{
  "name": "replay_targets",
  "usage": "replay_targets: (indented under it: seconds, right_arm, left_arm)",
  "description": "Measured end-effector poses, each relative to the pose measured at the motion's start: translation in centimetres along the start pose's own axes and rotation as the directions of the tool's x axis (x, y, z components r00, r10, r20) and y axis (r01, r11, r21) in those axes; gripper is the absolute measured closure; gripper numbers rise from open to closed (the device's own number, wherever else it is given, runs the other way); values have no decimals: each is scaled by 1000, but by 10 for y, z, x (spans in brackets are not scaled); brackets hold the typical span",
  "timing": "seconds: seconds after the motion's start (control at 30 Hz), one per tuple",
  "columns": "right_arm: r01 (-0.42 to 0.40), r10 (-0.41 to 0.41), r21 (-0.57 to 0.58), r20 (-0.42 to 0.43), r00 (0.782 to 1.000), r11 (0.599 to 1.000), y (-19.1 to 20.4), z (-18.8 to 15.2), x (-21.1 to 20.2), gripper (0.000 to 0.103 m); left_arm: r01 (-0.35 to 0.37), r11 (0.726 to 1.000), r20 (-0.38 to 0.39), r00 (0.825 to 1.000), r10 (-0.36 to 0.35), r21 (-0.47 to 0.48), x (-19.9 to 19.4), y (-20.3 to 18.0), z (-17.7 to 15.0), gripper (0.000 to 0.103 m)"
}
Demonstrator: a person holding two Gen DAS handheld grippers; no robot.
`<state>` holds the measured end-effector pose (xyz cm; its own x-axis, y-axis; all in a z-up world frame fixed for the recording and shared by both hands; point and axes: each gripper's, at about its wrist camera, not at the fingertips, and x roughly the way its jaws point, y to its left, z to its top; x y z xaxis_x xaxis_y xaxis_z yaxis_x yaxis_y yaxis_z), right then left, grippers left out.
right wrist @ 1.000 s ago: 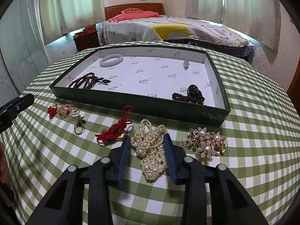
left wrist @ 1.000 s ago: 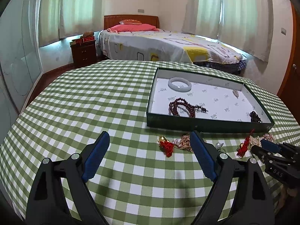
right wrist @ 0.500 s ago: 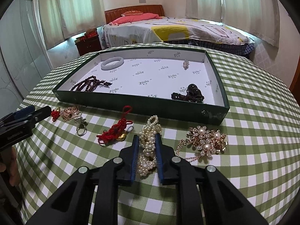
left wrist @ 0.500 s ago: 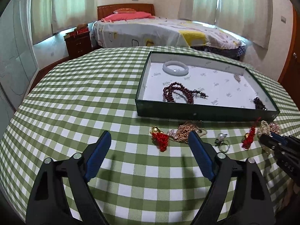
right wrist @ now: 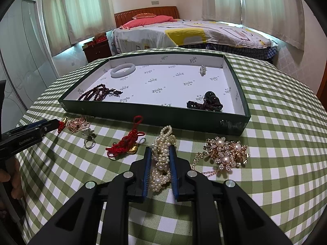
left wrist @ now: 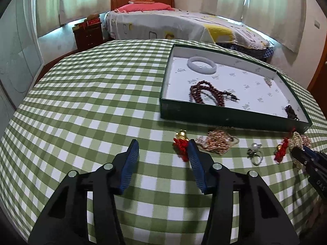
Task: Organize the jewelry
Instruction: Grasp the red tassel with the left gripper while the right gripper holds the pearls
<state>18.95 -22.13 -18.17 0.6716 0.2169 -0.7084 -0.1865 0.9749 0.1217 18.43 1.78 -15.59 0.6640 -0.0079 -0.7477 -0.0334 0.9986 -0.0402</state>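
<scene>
A dark green tray (right wrist: 155, 113) with a white liner sits on the checked table; it also shows in the left wrist view (left wrist: 224, 118). In it lie a white bangle (right wrist: 123, 70), dark red beads (right wrist: 98, 95), a dark bead piece (right wrist: 210, 102) and a small brooch (right wrist: 202, 69). My right gripper (right wrist: 160, 155) is shut on the pearl necklace (right wrist: 162, 159), which still lies on the cloth. My left gripper (left wrist: 162, 149) is open, its right finger next to a red tassel charm (left wrist: 180, 143).
In front of the tray lie a gold chain piece (left wrist: 220, 140), a pearl ring (right wrist: 89, 138), a red knotted cord with a gold charm (right wrist: 127, 141) and a gold pearl brooch (right wrist: 226, 153). A bed stands behind the table.
My right gripper has closed from open around the pearl necklace to gripping it. My left gripper has moved right toward the red tassel and narrowed a little.
</scene>
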Motion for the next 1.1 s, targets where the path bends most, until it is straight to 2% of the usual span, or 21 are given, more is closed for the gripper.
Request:
replay_targets:
  seconds: [0.17, 0.23, 0.27, 0.33, 0.67, 0.73, 1.1]
  right_arm:
    - [1, -1, 0, 0, 1000, 1000, 0, 0, 0, 85]
    - [0, 0, 0, 0, 1000, 1000, 0, 0, 0, 85]
    - [1, -1, 0, 1, 1000, 1000, 0, 0, 0, 85]
    - [1, -1, 0, 1, 1000, 1000, 0, 0, 0, 85]
    - [2, -2, -2, 6, 1000, 1000, 1, -1, -2, 85]
    - [2, -2, -2, 7, 1000, 1000, 1, -1, -1, 85]
    - [3, -3, 4, 19, 1000, 1000, 1, -2, -4, 85]
  left_arm:
    - [12, 1000, -7, 1000, -11, 25, 5, -7, 0, 54]
    - [27, 999, -19, 999, -26, 25, 9, -6, 0, 69]
    - [51, 999, -14, 999, -51, 18, 9, -5, 0, 71]
    - [55, 998, -12, 998, -55, 24, 10, -6, -1, 77]
    - [86, 996, -14, 996, -86, 19, 13, -5, 4, 84]
    - [94, 995, -15, 995, -94, 17, 13, -5, 4, 91]
    - [91, 996, 17, 996, -91, 8, 6, -2, 1, 94]
